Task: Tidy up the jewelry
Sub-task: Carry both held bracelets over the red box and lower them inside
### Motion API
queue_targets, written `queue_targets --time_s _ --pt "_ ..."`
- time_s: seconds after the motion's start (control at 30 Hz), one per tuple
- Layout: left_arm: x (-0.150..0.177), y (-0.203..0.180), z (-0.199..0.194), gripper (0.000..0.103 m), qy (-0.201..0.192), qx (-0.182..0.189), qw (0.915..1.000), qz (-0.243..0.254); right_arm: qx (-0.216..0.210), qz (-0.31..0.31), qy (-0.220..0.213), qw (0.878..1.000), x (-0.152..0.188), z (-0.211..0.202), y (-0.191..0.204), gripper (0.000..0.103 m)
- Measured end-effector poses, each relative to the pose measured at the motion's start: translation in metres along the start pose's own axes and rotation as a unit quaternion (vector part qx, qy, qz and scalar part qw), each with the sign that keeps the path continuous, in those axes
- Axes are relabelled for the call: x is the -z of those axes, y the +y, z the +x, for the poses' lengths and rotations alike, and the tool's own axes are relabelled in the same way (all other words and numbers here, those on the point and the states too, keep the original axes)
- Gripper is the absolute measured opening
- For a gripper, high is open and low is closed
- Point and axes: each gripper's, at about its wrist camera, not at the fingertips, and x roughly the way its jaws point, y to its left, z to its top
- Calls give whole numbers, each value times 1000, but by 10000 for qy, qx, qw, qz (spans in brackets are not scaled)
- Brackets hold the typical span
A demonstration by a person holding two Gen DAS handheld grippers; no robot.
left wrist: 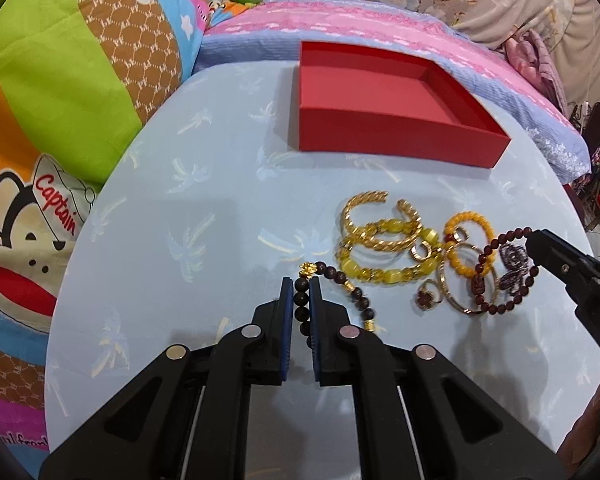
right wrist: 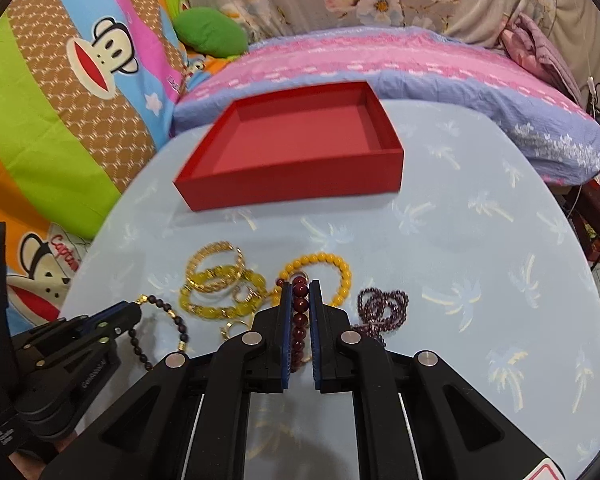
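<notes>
Red box [left wrist: 380, 92]: sitting open, holding nothing.
Left gripper [left wrist: 301, 286]: pinching the dark bead bracelet [left wrist: 342, 280].
Right gripper [right wrist: 301, 290]: pinching the maroon bead bracelet [right wrist: 299, 312].

Both wrist views were bright and evenly lit, seemingly from overhead, with soft shadows beside the red box [left wrist: 384, 136] on the pale blue tablecloth [left wrist: 204, 240]. Fisheye curvature bent the edges into dark corners. The box's edges and the jewellery looked slightly motion-blurred.

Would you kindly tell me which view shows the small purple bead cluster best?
The right wrist view: the purple bead cluster lies unobstructed and fairly sharp beside the tongs. In the left wrist view it sits blurred near the edge, ringed by a red bracelet.
</notes>
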Motion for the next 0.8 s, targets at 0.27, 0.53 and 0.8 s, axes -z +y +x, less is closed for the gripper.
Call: queue_targets --time_s 0.27,0.53,0.8 --pt "-38 -5 -28 8 -314 383 9985 215 -292 -53 -201 9994 -35 -24 -2 8" --pt "-117 -19 -27 8 -692 697 9938 525 -408 -333 -290 9982 -110 -3 -4 8" --pt "-214 -42 29 8 -787 1052 9889 694 -694 -309 -86 9971 -210 75 -9 8"
